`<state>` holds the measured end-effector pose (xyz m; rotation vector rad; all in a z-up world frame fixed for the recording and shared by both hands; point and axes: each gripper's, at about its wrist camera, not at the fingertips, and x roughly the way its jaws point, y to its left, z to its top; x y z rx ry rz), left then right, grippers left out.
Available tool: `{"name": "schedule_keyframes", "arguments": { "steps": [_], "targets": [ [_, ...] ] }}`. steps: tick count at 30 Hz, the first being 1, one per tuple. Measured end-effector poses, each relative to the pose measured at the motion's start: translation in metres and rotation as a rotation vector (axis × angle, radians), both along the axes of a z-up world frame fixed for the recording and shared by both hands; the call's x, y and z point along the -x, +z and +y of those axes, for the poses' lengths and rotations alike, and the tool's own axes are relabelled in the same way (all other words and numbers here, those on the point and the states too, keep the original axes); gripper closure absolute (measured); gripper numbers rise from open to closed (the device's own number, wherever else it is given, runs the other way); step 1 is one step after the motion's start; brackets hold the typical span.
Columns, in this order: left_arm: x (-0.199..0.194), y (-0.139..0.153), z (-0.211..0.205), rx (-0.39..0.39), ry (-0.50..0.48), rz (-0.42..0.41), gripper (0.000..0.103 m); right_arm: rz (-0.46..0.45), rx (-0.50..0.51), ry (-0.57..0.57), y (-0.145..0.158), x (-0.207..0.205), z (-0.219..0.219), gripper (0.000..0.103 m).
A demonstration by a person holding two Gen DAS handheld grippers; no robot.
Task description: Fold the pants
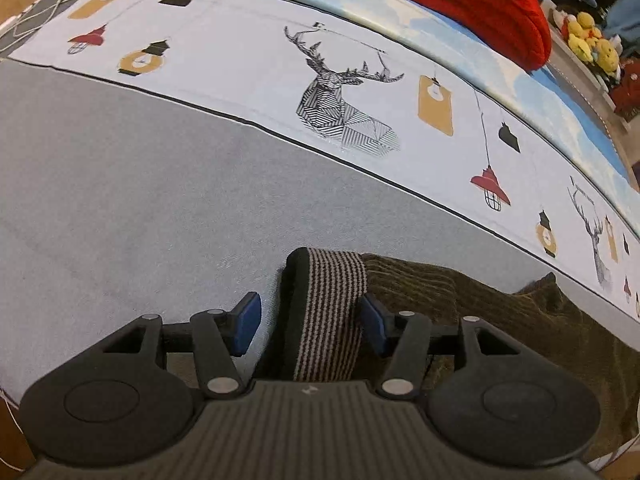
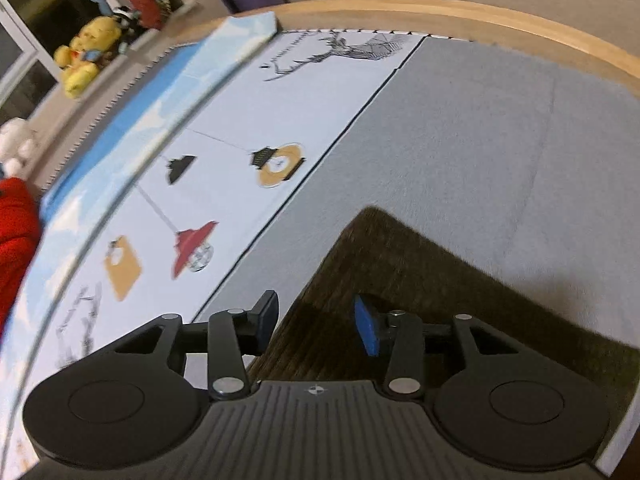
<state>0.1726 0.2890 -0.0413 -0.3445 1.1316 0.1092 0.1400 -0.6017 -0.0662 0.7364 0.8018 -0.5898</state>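
A wide bed covered by a grey sheet [image 1: 120, 184] fills both views, with a pale printed band of deer and lantern motifs [image 1: 348, 92] running along it and a red knitted cushion [image 1: 472, 4] beyond. On the grey sheet lie the dark olive-brown corduroy pants [image 2: 404, 264], already doubled into a flat slab with a crisp corner showing in the right wrist view; their black-and-white striped elastic waistband [image 1: 332, 312] stands up at the near end in the left wrist view. The left gripper [image 1: 310, 322] straddles that waistband with its blue pads spread, the right-hand pad close against the stripes but not pinching. The right gripper [image 2: 316, 320] hangs over the folded edge, fingers likewise parted with only cloth below them. This looks like a release after a fold. Next, I judge, each gripper needs a fresh hold on an edge for a further fold, or a smoothing pass.
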Motion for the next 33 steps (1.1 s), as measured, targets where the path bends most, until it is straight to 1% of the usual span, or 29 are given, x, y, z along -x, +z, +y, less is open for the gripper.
{"name": "schedule_keyframes", "arguments": {
  "steps": [1,2,3,4,5,6,7,8,9,10,11,12,14,15,16,17,18,19,21,22,23,25,26,27,28,30,31,32,33],
  "targets": [
    [-0.001,-0.001,-0.002,0.003,-0.013,0.0,0.048,0.025,0.014,0.008,-0.006,-0.008,0.002,0.061],
    [-0.002,-0.003,-0.004,0.006,-0.032,-0.003,0.065,0.066,0.041,0.018,-0.01,-0.016,0.002,0.084],
    [-0.003,-0.004,-0.007,-0.005,-0.048,-0.004,0.066,0.089,0.064,0.024,-0.014,-0.02,0.002,0.103],
    [-0.003,-0.003,-0.01,-0.033,-0.063,-0.008,0.074,0.08,0.081,0.002,-0.014,-0.021,-0.001,0.103],
    [-0.003,-0.002,-0.012,-0.049,-0.08,-0.013,0.077,0.058,0.102,-0.042,-0.01,-0.017,-0.005,0.103],
    [-0.002,0.001,-0.011,-0.045,-0.081,-0.024,0.078,0.026,0.149,-0.102,-0.003,-0.013,-0.009,0.103],
    [-0.002,0.003,-0.009,-0.034,-0.074,-0.034,0.078,-0.011,0.203,-0.136,0.004,-0.01,-0.013,0.103],
    [-0.002,0.003,-0.008,-0.034,-0.073,-0.033,0.078,-0.013,0.228,-0.136,0.005,-0.01,-0.017,0.103],
    [-0.002,0.0,-0.009,-0.046,-0.078,-0.018,0.078,0.002,0.195,-0.12,-0.001,-0.011,-0.023,0.103],
    [-0.003,-0.004,-0.011,-0.066,-0.089,0.002,0.077,-0.001,0.137,-0.117,-0.008,-0.009,-0.029,0.103],
    [-0.004,-0.006,-0.012,-0.083,-0.102,0.014,0.075,-0.025,0.09,-0.119,-0.011,-0.003,-0.032,0.103],
    [-0.004,-0.006,-0.013,-0.096,-0.113,0.019,0.074,-0.051,0.07,-0.106,-0.008,0.002,-0.034,0.101],
    [-0.005,-0.005,-0.012,-0.103,-0.109,0.033,0.061,-0.105,0.105,-0.061,0.011,0.011,-0.031,0.099],
    [-0.005,-0.002,-0.011,-0.11,-0.094,0.032,0.06,-0.129,0.124,-0.031,0.02,0.014,-0.029,0.097],
    [-0.004,0.003,-0.01,-0.118,-0.08,0.018,0.061,-0.152,0.14,0.014,0.029,0.018,-0.026,0.092],
    [-0.002,0.011,-0.011,-0.134,-0.067,-0.013,0.063,-0.16,0.151,0.06,0.036,0.022,-0.022,0.078],
    [0.0,0.021,-0.014,-0.15,-0.066,-0.059,0.063,-0.157,0.152,0.095,0.041,0.027,-0.017,0.068],
    [0.002,0.028,-0.016,-0.151,-0.071,-0.097,0.063,-0.152,0.129,0.132,0.043,0.03,-0.013,0.068],
    [0.004,0.037,-0.021,-0.111,-0.076,-0.149,0.063,-0.106,0.066,0.213,0.042,0.026,-0.008,0.068],
    [0.003,0.038,-0.023,-0.096,-0.081,-0.156,0.063,-0.059,0.04,0.251,0.033,0.023,-0.004,0.068],
    [0.002,0.038,-0.028,-0.095,-0.089,-0.157,0.063,0.007,0.026,0.284,0.02,0.018,0.0,0.07],
    [-0.002,0.036,-0.038,-0.099,-0.122,-0.144,0.063,0.13,0.046,0.292,-0.011,0.008,0.001,0.073],
    [-0.003,0.034,-0.042,-0.096,-0.137,-0.137,0.063,0.152,0.056,0.287,-0.024,0.005,-0.001,0.078],
    [-0.004,0.032,-0.048,-0.091,-0.152,-0.129,0.063,0.125,0.057,0.273,-0.028,0.006,-0.004,0.078],
    [-0.005,0.029,-0.053,-0.083,-0.167,-0.121,0.063,0.117,0.045,0.25,-0.027,0.005,-0.005,0.078],
    [-0.005,0.022,-0.062,-0.074,-0.21,-0.099,0.063,0.125,0.028,0.18,-0.017,0.003,-0.002,0.078],
    [-0.006,0.017,-0.067,-0.089,-0.234,-0.084,0.062,0.116,0.042,0.152,-0.008,0.003,0.002,0.076],
    [-0.006,0.011,-0.069,-0.115,-0.249,-0.059,0.062,0.099,0.075,0.135,0.001,0.002,0.008,0.073],
    [-0.007,0.001,-0.07,-0.154,-0.252,-0.013,0.063,0.085,0.119,0.14,0.011,-0.001,0.018,0.073]
  ]
}}
